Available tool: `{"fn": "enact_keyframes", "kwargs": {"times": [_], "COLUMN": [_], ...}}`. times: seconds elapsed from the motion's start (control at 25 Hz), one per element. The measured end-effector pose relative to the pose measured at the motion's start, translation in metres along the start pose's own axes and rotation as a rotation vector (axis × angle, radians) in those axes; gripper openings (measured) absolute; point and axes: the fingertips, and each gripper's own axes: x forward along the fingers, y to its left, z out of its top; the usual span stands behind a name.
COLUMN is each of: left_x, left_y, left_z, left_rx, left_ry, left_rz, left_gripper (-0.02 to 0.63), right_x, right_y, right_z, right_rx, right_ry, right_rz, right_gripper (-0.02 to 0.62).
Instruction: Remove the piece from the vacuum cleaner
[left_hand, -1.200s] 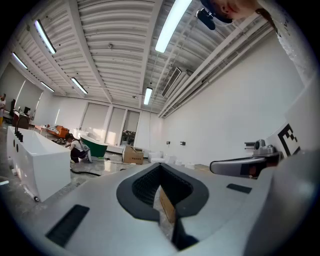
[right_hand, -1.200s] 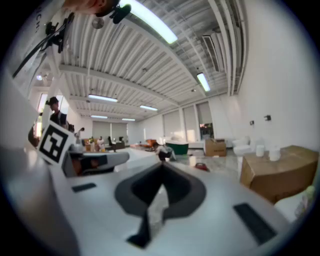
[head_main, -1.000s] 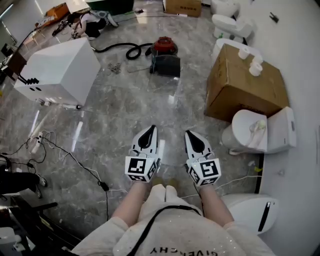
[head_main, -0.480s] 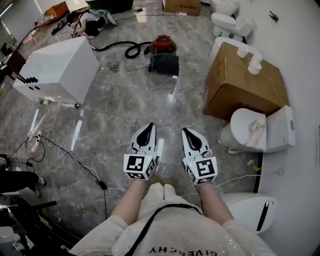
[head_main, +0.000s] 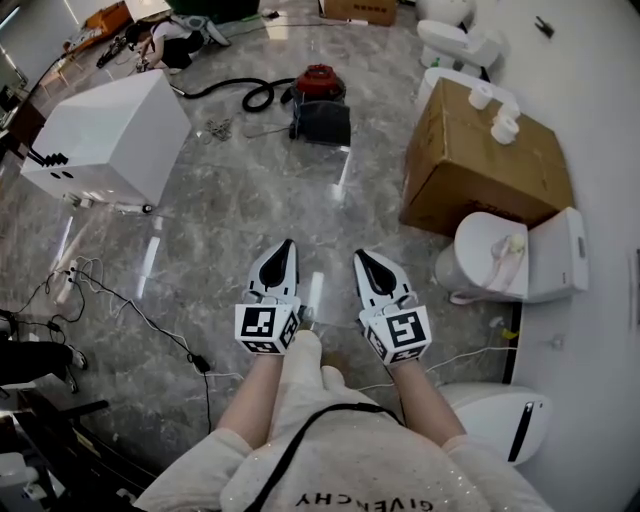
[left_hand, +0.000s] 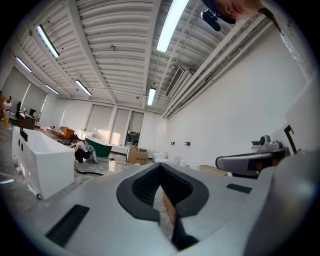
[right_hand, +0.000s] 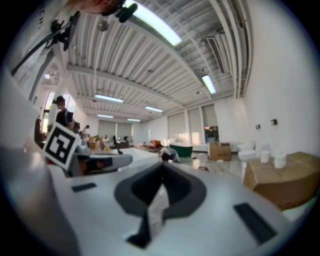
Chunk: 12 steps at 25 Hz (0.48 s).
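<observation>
The vacuum cleaner (head_main: 320, 102) stands on the floor well ahead of both sets of jaws, roughly in line with the gap between the two grippers. It is a small canister with a round red top and a dark, boxy lower body. A black hose (head_main: 238, 93) curls away from it, off to the left of the left gripper's jaws.

The left gripper (head_main: 286, 245) has its jaws pressed together with nothing between them. The right gripper (head_main: 360, 256) is closed and empty as well. Both point forward, side by side and well short of the machine.

From this far off the vacuum cleaner's separate parts are too small to tell apart. In the two gripper views each gripper's own body covers the floor straight ahead, so the machine does not show clearly there.

The floor (head_main: 235, 215) is glossy grey marble. Left of the left jaws stands a white cabinet (head_main: 110, 140), with thin cables (head_main: 110, 295) trailing nearer the person. Right of the right jaws sits a cardboard box (head_main: 480, 170) with paper rolls (head_main: 503, 127) on top, and a white toilet (head_main: 505, 258) beside it. The gripper views show a long hall with white walls and strip lights.
</observation>
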Motion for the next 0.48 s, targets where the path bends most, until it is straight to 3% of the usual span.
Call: {"fn": "enact_keyframes", "kwargs": {"times": [0.16,0.48], "left_x": [0.009,0.056], "left_y": [0.018,0.046], "left_z": [-0.008,-0.001], "left_rx": [-0.041,-0.02], "left_ry": [0.006,0.014], "left_rz": [0.028,-0.019], "left_gripper": [0.021,0.021], "right_x": [0.014,0.07], "right_y": [0.004,-0.02], "right_z": [-0.006,0.0], "right_rx": [-0.077,-0.031], "right_ry": [0.04,0.031], "right_rz": [0.027,-0.008], "right_gripper": [0.012,0.012]}}
